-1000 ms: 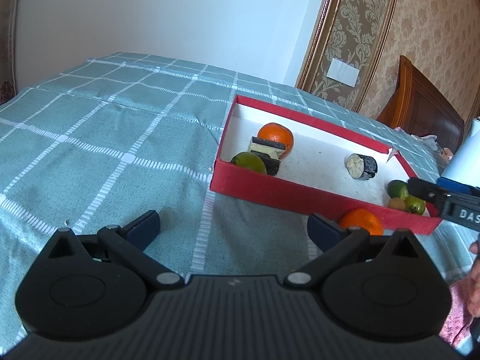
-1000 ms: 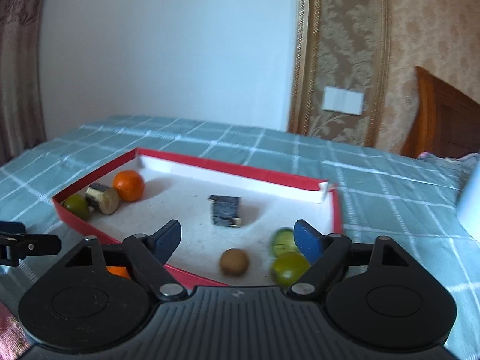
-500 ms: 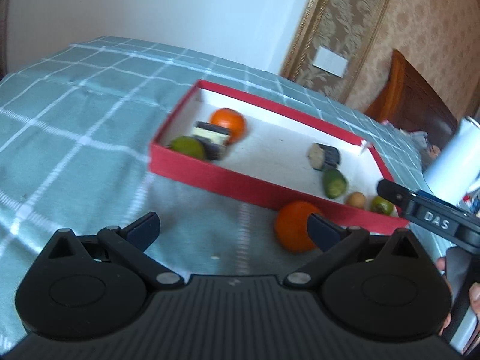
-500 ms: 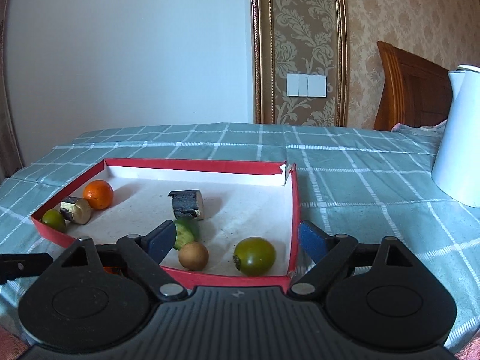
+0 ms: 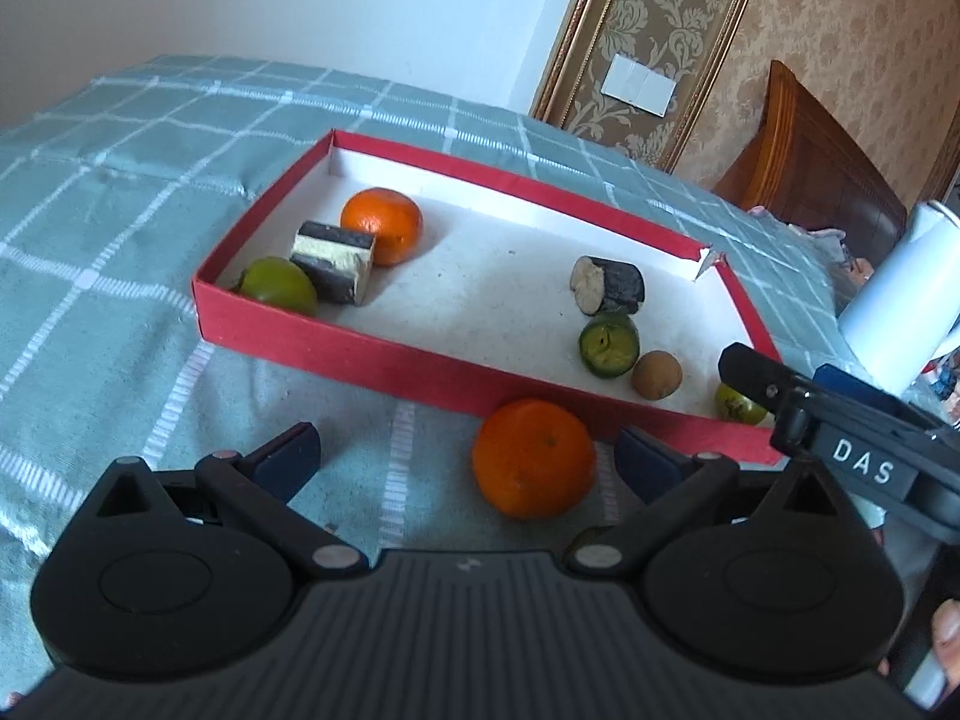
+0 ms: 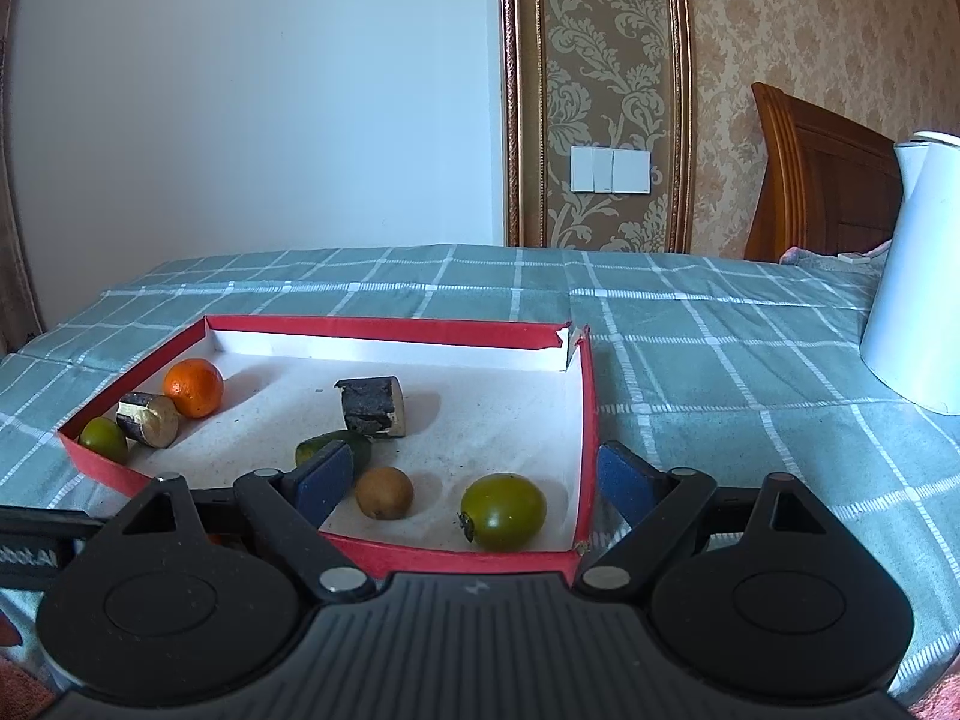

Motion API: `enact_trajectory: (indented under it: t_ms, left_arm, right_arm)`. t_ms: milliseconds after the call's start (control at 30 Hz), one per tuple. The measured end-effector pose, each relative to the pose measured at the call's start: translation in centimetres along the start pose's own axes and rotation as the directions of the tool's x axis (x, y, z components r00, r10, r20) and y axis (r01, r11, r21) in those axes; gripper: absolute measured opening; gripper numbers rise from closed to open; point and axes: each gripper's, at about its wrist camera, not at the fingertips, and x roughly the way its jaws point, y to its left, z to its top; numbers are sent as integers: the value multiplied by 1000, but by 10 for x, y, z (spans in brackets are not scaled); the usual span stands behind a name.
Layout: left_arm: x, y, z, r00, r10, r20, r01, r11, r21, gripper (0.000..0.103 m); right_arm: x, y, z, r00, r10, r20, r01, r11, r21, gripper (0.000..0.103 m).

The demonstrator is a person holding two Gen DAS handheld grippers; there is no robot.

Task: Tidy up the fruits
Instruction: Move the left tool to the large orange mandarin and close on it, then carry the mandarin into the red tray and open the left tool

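While the orange (image 5: 533,457) lies outside the tray (image 5: 384,360), between the wide-open, empty left gripper's (image 5: 468,457) fingers, the right gripper (image 6: 468,483) hangs open, empty, farther off.

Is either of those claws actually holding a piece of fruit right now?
No, nothing is held. The left claw is open, with the loose orange lying on the cloth between its fingers, ungripped. The right claw is open and empty.

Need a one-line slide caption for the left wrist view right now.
Open left gripper nears a loose orange lying on the checked cloth outside the red tray.
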Motion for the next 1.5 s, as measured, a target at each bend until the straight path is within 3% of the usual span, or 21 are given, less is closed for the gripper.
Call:
enact_trajectory:
  t_ms: [300,433,567,700,1133,1500]
  left_arm:
    - [6,-16,-7,996,86,12,-86,990,110,100]
    - [4,-18,-8,999,46,21,-49,990,131,83]
    - [-3,-21,-12,998,-56,31,50,985,164,41]
    - [-7,-25,-20,996,-61,64,46,977,206,41]
    - [-28,-5,-28,994,-56,94,36,978,206,40]
    - [-48,2,-12,987,-81,135,54,979,198,40]
  right_arm:
    - [2,0,0,1000,-4,-5,4,1000,-2,89]
    - [2,0,0,1000,-3,-7,3,1000,-2,89]
    - [2,0,-1,1000,-6,-7,6,1000,-5,89]
    - [2,1,-1,1000,-9,-12,9,1000,-7,89]
    - [5,3,-4,1000,-15,-18,15,1000,-26,89]
    - [6,5,-5,1000,-19,-23,18,999,-35,89]
